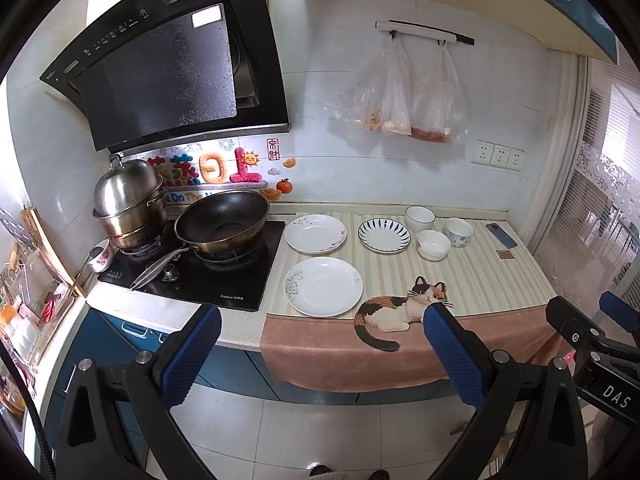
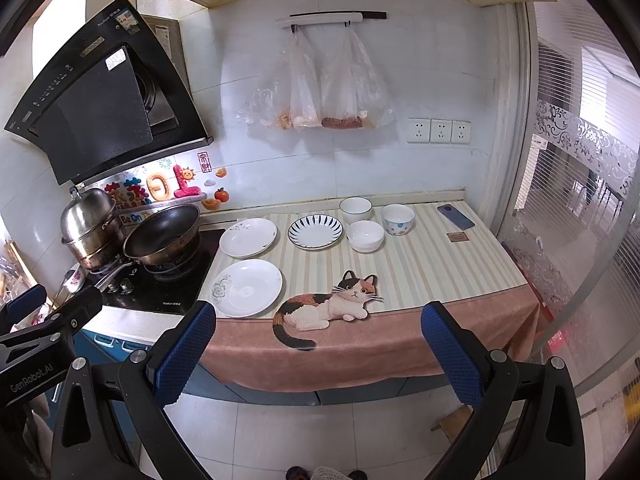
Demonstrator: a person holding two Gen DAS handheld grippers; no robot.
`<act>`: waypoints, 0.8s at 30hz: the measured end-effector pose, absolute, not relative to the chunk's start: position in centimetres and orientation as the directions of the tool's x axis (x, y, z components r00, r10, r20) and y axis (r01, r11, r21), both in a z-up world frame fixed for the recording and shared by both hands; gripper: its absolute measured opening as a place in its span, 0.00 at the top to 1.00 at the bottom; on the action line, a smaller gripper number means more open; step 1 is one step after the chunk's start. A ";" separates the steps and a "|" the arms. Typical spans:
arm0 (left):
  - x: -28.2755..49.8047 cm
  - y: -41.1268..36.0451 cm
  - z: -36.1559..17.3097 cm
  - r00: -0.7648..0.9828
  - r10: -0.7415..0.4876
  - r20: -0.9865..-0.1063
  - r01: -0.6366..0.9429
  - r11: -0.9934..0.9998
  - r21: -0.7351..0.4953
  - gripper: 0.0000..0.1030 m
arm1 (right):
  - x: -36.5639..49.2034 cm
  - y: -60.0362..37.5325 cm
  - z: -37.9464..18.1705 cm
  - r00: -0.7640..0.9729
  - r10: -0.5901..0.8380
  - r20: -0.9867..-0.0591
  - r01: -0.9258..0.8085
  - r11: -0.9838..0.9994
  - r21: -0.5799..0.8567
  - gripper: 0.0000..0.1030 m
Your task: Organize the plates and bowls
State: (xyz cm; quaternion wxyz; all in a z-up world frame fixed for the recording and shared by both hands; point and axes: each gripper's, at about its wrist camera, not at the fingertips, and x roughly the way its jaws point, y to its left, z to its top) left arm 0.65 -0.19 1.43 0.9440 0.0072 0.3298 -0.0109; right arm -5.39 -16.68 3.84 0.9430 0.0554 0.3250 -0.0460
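Both grippers hang in the air in front of the counter, well short of the dishes and holding nothing. The left gripper point(image 1: 322, 334) points forward over the floor toward the near edge of the counter, level, its blue-padded fingers point(image 1: 192, 354) spread wide. The right gripper point(image 2: 320, 332) is held the same way just to its right, jaws also wide apart, with nothing between the pads point(image 2: 454, 354).

The dishes sit on a striped mat point(image 2: 420, 268) with a calico cat picture point(image 2: 320, 308) at its near edge. Nearest, on the left, lies a white plate with a grey floral mark point(image 2: 247, 287). Behind it, next to the stove, is a white plate with small flower sprigs point(image 2: 248, 237). To the right of that one sits a smaller plate with blue radial stripes point(image 2: 315, 231). Three bowls cluster further right: a white bowl with a dark rim point(image 2: 355, 209) farthest back, a plain white bowl point(image 2: 365, 235) just in front of it, and a bowl with coloured dots point(image 2: 397, 219) on the right. All six stand apart, none stacked.

At the far right of the mat lies a dark phone point(image 2: 455, 216). On the stove to the left rest a black wok point(image 2: 162, 236) and a steel steamer pot point(image 2: 90, 224).
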 end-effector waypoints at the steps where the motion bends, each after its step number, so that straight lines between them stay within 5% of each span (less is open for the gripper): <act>1: 0.8 -0.2 1.4 0.781 -0.019 -0.624 0.028 1.000 0.005 0.00 | -5.4 -16.6 3.7 0.783 -0.051 -0.620 0.124 0.989 0.075 0.00; 17: 9.1 4.2 -5.4 0.789 -0.005 -0.615 0.009 1.000 0.004 0.00 | 3.5 -16.4 -4.0 0.699 0.039 -0.714 0.137 0.973 0.187 0.00; 24: 18.5 7.0 -12.4 0.686 0.048 -0.726 -0.046 0.999 0.022 0.00 | 14.9 -15.9 -12.6 0.568 0.126 -0.813 0.090 0.973 0.214 0.00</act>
